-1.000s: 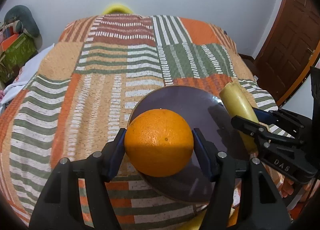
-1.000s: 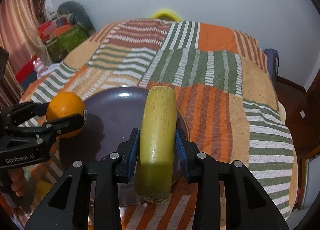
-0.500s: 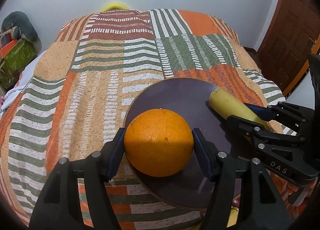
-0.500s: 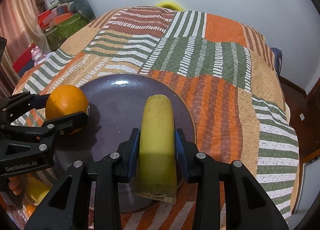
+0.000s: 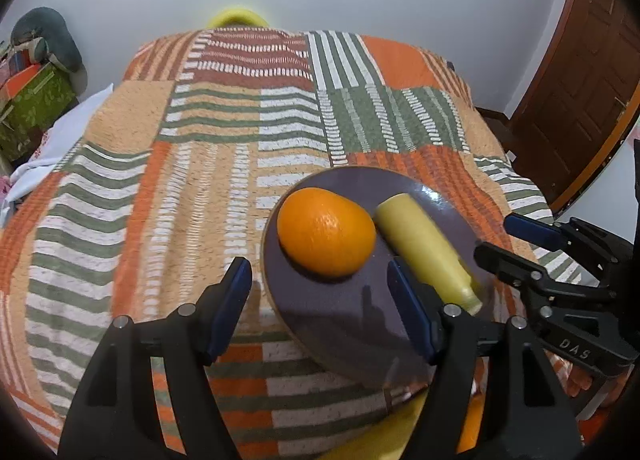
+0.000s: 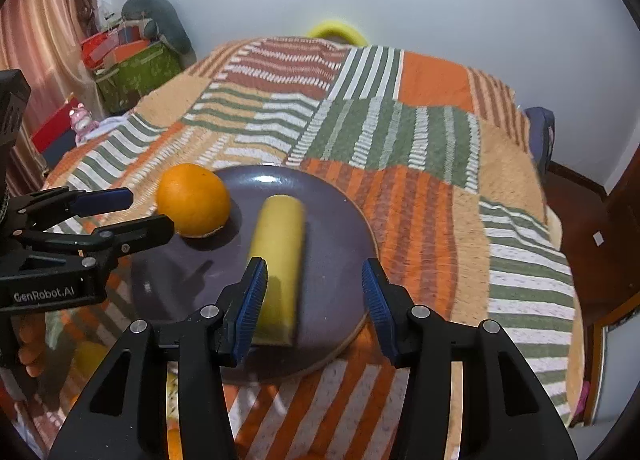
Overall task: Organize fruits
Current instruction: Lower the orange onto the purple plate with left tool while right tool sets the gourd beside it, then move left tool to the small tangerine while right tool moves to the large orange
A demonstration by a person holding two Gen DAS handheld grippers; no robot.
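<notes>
Striped patchwork bedding [image 5: 224, 163] covers the bed under a purple plate [image 5: 352, 324]. Both claws are released and grasp nothing. Just ahead of the left claw [image 5: 320, 280], slightly toward its right finger, an orange [image 5: 326, 231] sits on the plate. Ahead of the right claw [image 6: 314, 284], nearer its left finger, lies a yellow banana piece [image 6: 280, 260] on the plate, just beside the orange; whether they touch is unclear.

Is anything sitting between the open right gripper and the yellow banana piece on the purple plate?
Nothing visible. The right gripper is open, with the yellow banana piece lying uncovered on the round purple plate; the round orange sits off to its left.
</notes>
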